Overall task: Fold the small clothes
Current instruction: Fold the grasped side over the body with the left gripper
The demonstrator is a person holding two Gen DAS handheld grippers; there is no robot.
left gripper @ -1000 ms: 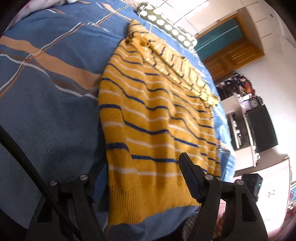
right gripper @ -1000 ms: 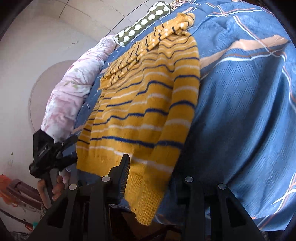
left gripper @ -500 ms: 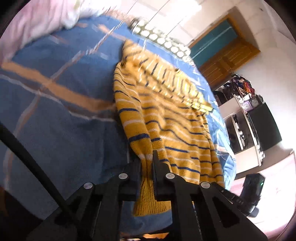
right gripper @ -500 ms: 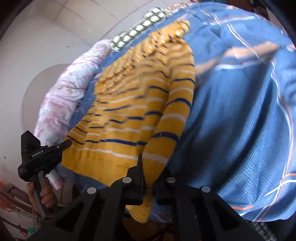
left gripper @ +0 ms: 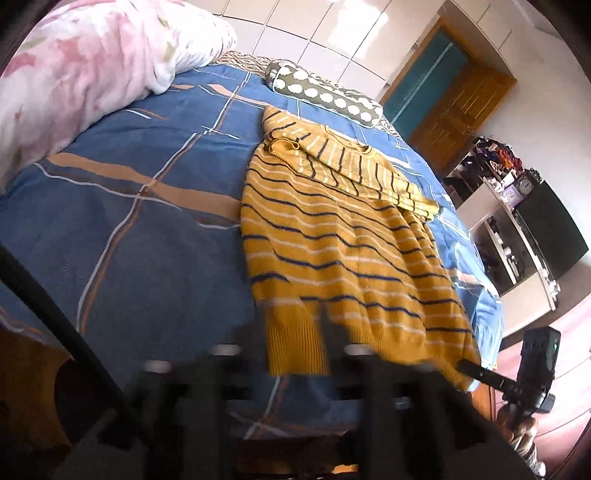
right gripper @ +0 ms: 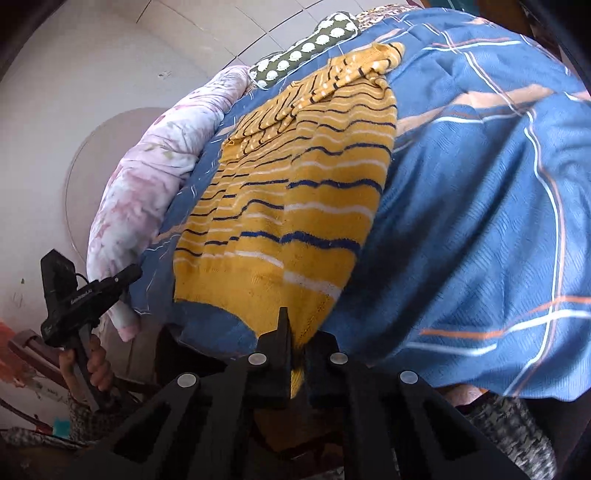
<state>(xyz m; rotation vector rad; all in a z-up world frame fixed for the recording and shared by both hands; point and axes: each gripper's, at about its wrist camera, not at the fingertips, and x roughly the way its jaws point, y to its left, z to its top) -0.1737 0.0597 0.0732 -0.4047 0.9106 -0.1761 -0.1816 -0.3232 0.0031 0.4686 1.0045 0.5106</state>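
Our right gripper [right gripper: 295,339] fingers clamp the hem of the yellow striped sweater [left gripper: 343,240], stretched lengthwise up the bed [left gripper: 129,221] toward its far edge; our blurred left gripper [left gripper: 291,354] at the hem's other corner is unreadable.

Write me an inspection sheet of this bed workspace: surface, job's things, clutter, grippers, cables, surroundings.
Surface: blue plaid bedsheet, mostly flat, its near edge hanging over the bed side.
Job's things: yellow striped sweater lying flat, one sleeve folded across the chest, its hem at the near edge.
Clutter: pink floral quilt bunched at the far side; green dotted bolster beyond the collar.
Grippers: left gripper blurred, fingers spread either side of the hem corner; right gripper shut on the hem.
Cables: a thin lead on the left gripper's camera block, in the right wrist view.
Surroundings: wooden door, shelf unit with small items, white tiled wall.
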